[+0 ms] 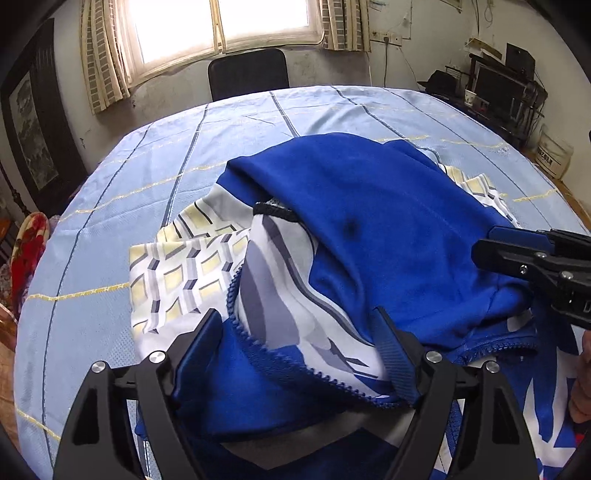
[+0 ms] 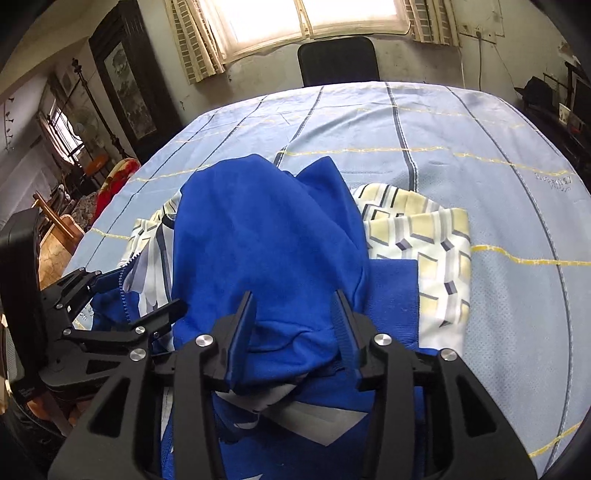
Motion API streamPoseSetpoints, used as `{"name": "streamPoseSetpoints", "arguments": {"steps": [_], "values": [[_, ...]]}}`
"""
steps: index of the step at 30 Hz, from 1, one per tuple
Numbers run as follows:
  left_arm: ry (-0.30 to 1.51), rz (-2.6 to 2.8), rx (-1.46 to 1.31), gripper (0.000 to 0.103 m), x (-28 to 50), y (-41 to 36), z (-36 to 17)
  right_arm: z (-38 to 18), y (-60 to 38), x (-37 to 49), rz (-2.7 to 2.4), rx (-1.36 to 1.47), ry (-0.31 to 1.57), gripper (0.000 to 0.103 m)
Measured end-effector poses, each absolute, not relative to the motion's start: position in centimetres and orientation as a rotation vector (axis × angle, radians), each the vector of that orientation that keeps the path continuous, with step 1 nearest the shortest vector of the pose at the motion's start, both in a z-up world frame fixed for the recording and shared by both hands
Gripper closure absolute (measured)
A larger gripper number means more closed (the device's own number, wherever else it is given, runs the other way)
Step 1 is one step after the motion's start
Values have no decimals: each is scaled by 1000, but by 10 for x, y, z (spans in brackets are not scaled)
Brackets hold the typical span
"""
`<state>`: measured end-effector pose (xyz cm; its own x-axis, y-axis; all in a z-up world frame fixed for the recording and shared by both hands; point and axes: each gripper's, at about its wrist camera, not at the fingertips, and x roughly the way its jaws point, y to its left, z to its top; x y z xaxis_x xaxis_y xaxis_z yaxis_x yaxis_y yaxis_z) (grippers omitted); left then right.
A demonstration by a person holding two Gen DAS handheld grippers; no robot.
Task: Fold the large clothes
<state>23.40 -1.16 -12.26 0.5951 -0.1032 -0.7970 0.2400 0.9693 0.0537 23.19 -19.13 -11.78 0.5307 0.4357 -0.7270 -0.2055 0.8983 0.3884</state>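
I am standing both my left tongs (image 1: pixel 303 325) and right tongs (image 2: pixel 295 314) open, gripping nothing, over the half-folded jacket (image 1: pixel 369 221) (sleeves in, final fold remaining).

Both cameras sit low and close over the worktop (image 1: pixel 110 221), angled steeply down, facing the far window (image 1: pixel 221 26) and black chair (image 2: pixel 338 61). Left view looks from the left tool (image 1: pixel 299 328); right view from the right tool (image 2: pixel 295 314). Shared: the blue garment (image 1: pixel 388 229), and each sees the other tool.
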Motion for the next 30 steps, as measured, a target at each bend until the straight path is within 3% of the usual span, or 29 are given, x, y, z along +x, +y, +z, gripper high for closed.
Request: {"name": "streamPoseSetpoints", "arguments": {"steps": [10,14,19,24,30], "values": [[880,-189,156,20,231,-8,-113,-106,-202,226,395,336,885,61],[841,-157,169,20,228,-8,-105,-98,-202,223,370,311,846,52],[798,-92,193,19,226,-6,-100,-96,-204,224,363,311,835,48],[715,12,254,11,220,-7,-92,-95,-203,223,358,298,821,46],[672,65,287,10,219,-7,-87,-95,-203,222,360,295,820,44]]}}
